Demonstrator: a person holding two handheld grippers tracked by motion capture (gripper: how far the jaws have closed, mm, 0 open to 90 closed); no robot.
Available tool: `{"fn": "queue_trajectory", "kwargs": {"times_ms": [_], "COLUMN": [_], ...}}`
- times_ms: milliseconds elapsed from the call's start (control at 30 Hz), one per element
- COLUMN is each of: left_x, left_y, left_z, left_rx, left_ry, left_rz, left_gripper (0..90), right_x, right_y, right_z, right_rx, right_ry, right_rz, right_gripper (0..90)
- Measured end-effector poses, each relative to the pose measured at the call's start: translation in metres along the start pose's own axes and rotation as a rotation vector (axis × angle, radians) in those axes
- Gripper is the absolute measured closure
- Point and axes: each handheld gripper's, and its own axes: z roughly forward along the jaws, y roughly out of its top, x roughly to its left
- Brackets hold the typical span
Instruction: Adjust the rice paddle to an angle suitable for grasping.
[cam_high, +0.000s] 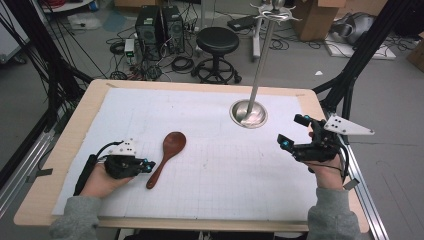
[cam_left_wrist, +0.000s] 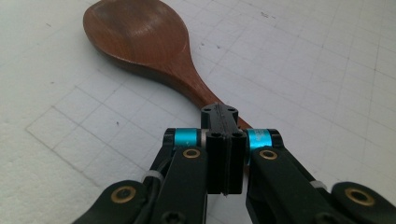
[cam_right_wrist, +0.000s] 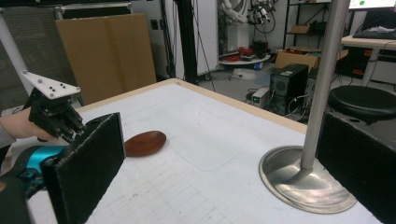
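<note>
Left gripper view: jaws closed, seemingly on spoon handle

Grey sleeves, black left gripper with cyan bands, brass screws, right gripper grey-plated

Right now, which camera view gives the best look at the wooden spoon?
The high view: the whole wooden spoon lies flat on the white mat, bowl away from the person, handle by the left gripper. The left gripper view shows its bowl close, but the shut jaws cover the handle. The right gripper view shows just its bowl, far off.
</note>
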Motion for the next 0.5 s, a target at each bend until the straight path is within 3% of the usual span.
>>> {"fn": "queue_trajectory", "kwargs": {"times_ms": [200,500], "left_x": [-0.001,-0.009], "left_y": [-0.004,-0.004], "left_z": [0.003,0.011], "left_rx": [0.042,0.081], "left_ry": [-0.009,-0.034], "left_rz": [-0.022,0.000], "left_gripper": [89.7,89.8], "right_x": [-0.001,-0.002], "right_y": [-0.001,-0.002], "right_z": [0.001,0.001], "right_rx": [0.002,0.002], "right_ry": [0.002,0.002], "right_rz": [0.004,0.008], "right_gripper": [0.3,0.3]}}
